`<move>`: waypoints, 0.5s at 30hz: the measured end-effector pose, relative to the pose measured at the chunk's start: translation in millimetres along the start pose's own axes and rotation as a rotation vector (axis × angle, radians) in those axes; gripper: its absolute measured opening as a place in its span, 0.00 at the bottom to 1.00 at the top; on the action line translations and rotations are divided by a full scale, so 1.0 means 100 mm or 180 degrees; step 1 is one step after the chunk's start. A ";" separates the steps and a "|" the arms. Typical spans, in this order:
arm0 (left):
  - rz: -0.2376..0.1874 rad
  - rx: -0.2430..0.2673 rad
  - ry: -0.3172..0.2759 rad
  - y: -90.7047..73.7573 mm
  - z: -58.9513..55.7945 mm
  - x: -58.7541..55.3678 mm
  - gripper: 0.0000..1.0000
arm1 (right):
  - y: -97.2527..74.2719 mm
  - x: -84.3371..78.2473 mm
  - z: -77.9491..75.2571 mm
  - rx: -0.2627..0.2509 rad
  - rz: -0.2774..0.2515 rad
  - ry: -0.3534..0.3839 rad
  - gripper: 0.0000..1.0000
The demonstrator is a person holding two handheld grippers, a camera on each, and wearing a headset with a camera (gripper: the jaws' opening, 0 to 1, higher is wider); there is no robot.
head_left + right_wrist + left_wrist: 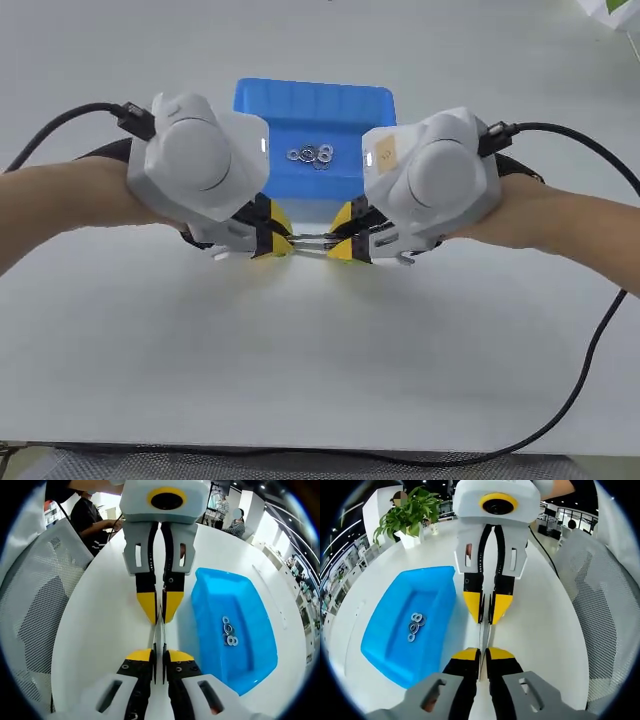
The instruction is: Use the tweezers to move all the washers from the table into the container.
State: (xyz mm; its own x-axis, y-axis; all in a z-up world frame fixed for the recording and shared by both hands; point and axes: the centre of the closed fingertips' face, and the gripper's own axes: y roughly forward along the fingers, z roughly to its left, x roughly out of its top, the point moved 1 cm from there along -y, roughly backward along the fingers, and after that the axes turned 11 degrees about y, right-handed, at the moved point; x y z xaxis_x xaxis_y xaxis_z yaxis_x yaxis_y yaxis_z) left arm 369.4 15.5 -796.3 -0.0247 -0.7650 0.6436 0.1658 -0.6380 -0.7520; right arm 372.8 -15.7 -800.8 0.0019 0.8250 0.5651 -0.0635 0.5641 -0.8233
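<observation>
The thin metal tweezers (310, 240) lie level just above the white table, pinched at both ends. My left gripper (272, 242) comes in from the left and is shut on one end. Facing it, my right gripper (345, 245) is shut on the other end. In the left gripper view my own jaws (483, 655) clamp the tweezers (484, 632), with the right gripper (487, 609) opposite. The right gripper view mirrors this: right gripper (159, 656), tweezers (159, 632), left gripper (161, 607). Behind them stands the blue container (310, 95) holding several washers (312, 155).
Black cables (590, 350) trail from both grippers across the table. The table's front edge (300, 455) is near the person. A potted plant (407, 515) stands beyond the container (437, 592). A mesh chair (40, 595) and people sit past the table.
</observation>
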 end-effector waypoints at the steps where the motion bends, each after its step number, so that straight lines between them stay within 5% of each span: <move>1: -0.0001 0.0001 -0.0010 0.00 0.00 0.00 0.10 | 0.00 0.00 -0.01 0.0003 -0.0003 0.0038 0.11; 11: 0.0025 0.0006 -0.0033 -0.03 -0.03 0.00 0.14 | -0.01 -0.01 0.01 0.0057 0.0059 0.0101 0.16; 15: -0.0063 0.0079 -0.0092 -0.12 -0.02 0.04 0.21 | -0.04 0.02 -0.03 -0.0018 -0.0074 0.0270 0.20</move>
State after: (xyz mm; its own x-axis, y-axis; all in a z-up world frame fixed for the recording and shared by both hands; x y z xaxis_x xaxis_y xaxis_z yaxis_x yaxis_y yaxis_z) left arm 365.1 20.1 -784.9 0.0002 -0.7491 0.6625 0.1900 -0.6504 -0.7354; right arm 375.7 -16.6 -796.2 0.0878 0.8115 0.5778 -0.0569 0.5831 -0.8104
